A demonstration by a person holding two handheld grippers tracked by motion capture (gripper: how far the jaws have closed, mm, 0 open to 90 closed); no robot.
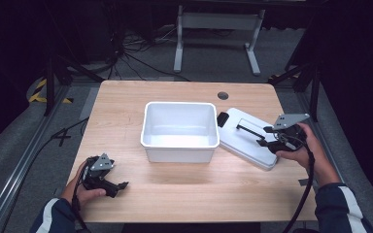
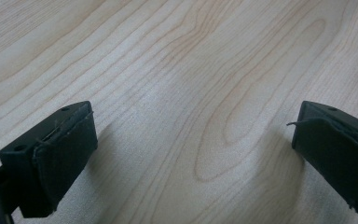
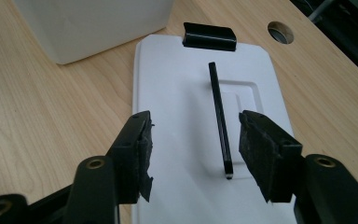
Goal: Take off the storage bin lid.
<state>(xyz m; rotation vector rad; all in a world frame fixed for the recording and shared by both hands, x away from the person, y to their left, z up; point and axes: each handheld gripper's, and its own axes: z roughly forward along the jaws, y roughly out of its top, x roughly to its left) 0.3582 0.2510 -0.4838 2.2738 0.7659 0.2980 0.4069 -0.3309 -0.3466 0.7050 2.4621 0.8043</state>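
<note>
Lid (image 3: 177, 116): lay flat on the table just right of the white bin (image 1: 179, 131).
Right gripper (image 3: 193, 154): you held its fingers apart astride the lid's black handle (image 3: 220, 116), touching nothing.
Left gripper (image 2: 191, 154): fingers wide apart, empty, near the bin's front-left.
Risk: closing off-centre could have skidded the lid.
Obstacle: the bin's wall beside the lid.

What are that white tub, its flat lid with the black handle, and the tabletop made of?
The white tub looks like moulded plastic: smooth, faintly glossy walls and rounded corners. The lid seems the same white plastic, matte-smooth with a pressed-in panel; its handle and clip look like black plastic, though metal can't be ruled out for the handle. The table shows pale wood grain, wood or printed laminate.
</note>
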